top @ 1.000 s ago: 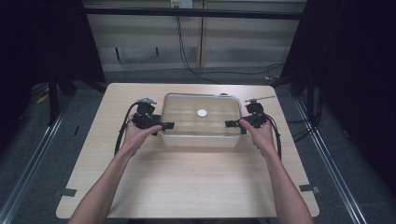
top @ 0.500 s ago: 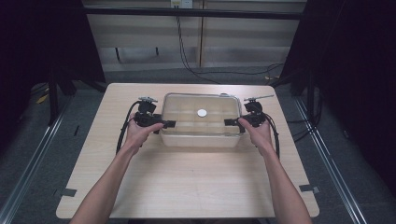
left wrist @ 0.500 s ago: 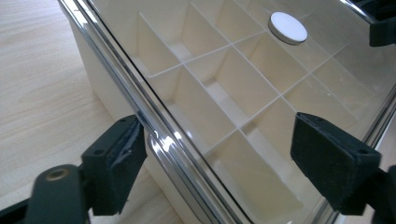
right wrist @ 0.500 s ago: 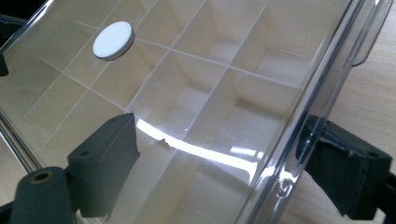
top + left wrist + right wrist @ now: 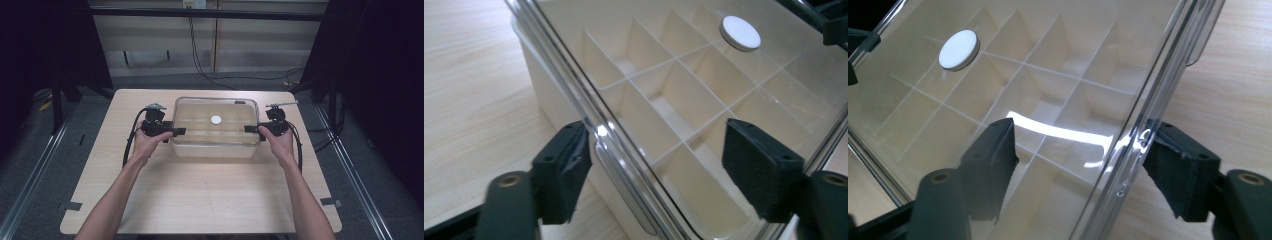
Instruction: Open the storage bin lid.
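Closing lately, each gripper (image 5: 175, 131) (image 5: 248, 129) straddles the lid (image 5: 216, 121) edge, unclamped.

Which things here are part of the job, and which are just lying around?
Part of the job:
box with dividers
clear lid
white knob
left gripper
right gripper

Just lying around:
table
cables on the floor
tape marks

Bare forearms, no sleeves. Left gripper (image 5: 172, 132) and right gripper (image 5: 250, 129): black bodies, looping black cables, grey three-cornered top plates. Jaws are black blocks with rough textured pads (image 5: 760, 177), brass-coloured screw holes at the base.
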Tool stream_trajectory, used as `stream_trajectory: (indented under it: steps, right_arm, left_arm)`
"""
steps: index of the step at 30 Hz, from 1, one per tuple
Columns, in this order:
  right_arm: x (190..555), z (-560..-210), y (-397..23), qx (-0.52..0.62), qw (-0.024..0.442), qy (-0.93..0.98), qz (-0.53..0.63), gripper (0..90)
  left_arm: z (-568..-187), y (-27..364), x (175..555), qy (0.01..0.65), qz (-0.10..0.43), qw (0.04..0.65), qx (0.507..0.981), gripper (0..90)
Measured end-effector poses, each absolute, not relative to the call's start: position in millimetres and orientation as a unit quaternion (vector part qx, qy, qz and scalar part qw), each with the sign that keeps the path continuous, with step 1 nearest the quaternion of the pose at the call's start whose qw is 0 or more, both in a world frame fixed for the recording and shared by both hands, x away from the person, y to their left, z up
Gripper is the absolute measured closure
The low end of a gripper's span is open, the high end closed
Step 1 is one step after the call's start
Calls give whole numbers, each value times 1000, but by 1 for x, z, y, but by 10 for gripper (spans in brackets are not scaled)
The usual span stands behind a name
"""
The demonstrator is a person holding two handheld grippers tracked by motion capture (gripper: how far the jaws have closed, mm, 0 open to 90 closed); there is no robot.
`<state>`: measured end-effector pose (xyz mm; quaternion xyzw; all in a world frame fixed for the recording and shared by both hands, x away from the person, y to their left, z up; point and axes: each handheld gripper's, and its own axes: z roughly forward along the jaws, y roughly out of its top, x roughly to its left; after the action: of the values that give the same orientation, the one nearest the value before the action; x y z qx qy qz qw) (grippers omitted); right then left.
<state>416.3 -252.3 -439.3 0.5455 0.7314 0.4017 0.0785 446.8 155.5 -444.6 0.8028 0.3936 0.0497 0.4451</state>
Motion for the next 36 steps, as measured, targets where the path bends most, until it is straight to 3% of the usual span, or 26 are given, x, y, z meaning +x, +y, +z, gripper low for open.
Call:
stream_trajectory:
  steps: [6,12,21,36]
  right_arm:
    - [413,-438,-255,539,83,726,418,344]
    - [409,-436,-265,535,73,706,458,453]
    - [404,-426,-268,535,89,697,468,521]
    - [400,-418,-268,538,102,689,476,593]
  left_arm:
    - [-444,155,445,390,49,451,801,323]
    - [-441,160,444,390,60,469,790,411]
    - [-437,161,440,379,72,474,792,480]
    - [-429,164,434,382,94,489,779,589]
